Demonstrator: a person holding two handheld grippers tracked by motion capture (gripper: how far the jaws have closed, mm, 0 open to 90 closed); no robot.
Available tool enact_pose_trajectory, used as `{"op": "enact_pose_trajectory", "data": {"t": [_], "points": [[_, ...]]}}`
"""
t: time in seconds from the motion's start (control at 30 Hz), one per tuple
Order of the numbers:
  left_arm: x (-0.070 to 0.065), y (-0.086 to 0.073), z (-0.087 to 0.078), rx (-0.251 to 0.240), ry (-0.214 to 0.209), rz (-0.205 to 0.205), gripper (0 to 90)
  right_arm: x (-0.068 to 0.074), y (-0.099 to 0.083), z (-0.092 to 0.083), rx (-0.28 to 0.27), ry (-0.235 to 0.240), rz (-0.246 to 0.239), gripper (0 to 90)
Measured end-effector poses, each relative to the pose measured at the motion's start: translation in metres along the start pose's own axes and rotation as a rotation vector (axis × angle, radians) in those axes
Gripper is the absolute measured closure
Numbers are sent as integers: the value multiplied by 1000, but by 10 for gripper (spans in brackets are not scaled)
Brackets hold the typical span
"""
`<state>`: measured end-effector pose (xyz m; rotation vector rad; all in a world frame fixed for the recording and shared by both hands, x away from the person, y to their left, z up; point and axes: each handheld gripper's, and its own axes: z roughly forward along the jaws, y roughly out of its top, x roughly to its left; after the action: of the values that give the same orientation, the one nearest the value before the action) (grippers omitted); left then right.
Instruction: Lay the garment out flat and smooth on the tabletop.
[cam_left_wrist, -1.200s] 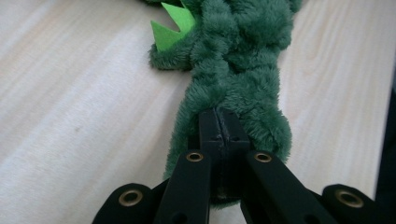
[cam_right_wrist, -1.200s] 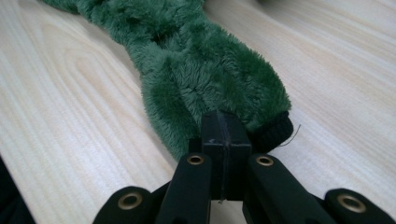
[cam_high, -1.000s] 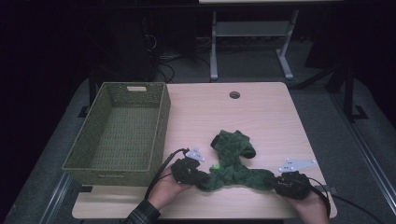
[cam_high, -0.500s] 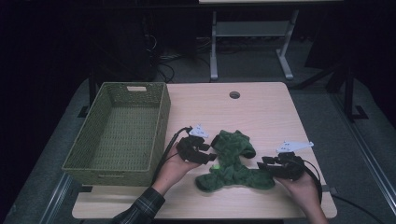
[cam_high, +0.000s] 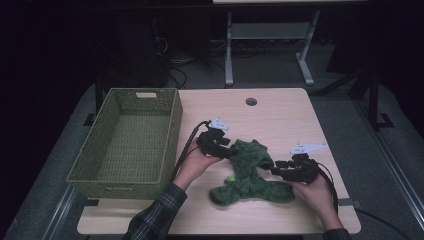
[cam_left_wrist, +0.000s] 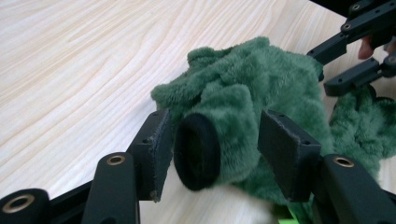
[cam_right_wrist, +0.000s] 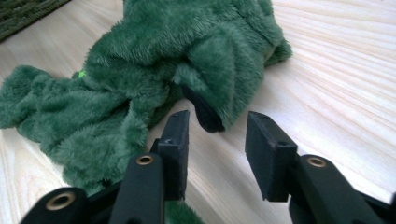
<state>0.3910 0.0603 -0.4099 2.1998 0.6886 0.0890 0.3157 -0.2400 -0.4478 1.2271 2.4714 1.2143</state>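
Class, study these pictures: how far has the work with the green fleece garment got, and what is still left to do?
Done: the green fleece garment lies partly gathered on the table, sleeves brought inward. In hand: the left gripper and right gripper have just been opening, each with a black-lined cuff between its jaws, pads apart. Left, probably: finishing the fold and placing it in the woven basket, which holds nothing.

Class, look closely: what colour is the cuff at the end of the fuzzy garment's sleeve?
Black, on a green garment; the cuff shows best in the left gripper view.
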Motion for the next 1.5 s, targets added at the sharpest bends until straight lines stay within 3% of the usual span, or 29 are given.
{"op": "enact_pose_trajectory", "data": {"t": [0.2,0.3,0.47,0.6,0.67,0.7,0.8,1.0,1.03,1.1,1.4,1.5], "points": [[5,-3,12,36,-29,-10,467,1,9,5,-8,16,-5,595],[6,-7,15,56,-44,-16,585,0,11,12,11,6,-11,662],[4,-10,19,96,-57,16,831,1,12,16,35,-15,-33,794],[-1,-4,4,73,-40,45,853,0,15,7,36,-31,-52,812],[-2,-2,-1,50,-33,36,855,0,18,2,31,-40,-60,813],[-3,0,-11,29,-19,32,855,1,25,-8,-3,-38,-68,816],[-5,3,-26,-15,7,11,857,3,34,-17,-26,-51,-87,819],[-5,0,-39,-17,38,-22,858,8,52,-33,-80,-65,-136,823],[-5,-3,-39,-8,44,-29,859,9,57,-35,-83,-73,-160,825],[-4,-11,-34,34,58,-41,860,7,57,-33,-72,-73,-163,826],[1,-42,-5,193,56,-86,863,-9,35,7,75,-23,-106,836],[1,-48,3,207,43,-97,864,-11,30,13,89,-14,-100,836]]}}
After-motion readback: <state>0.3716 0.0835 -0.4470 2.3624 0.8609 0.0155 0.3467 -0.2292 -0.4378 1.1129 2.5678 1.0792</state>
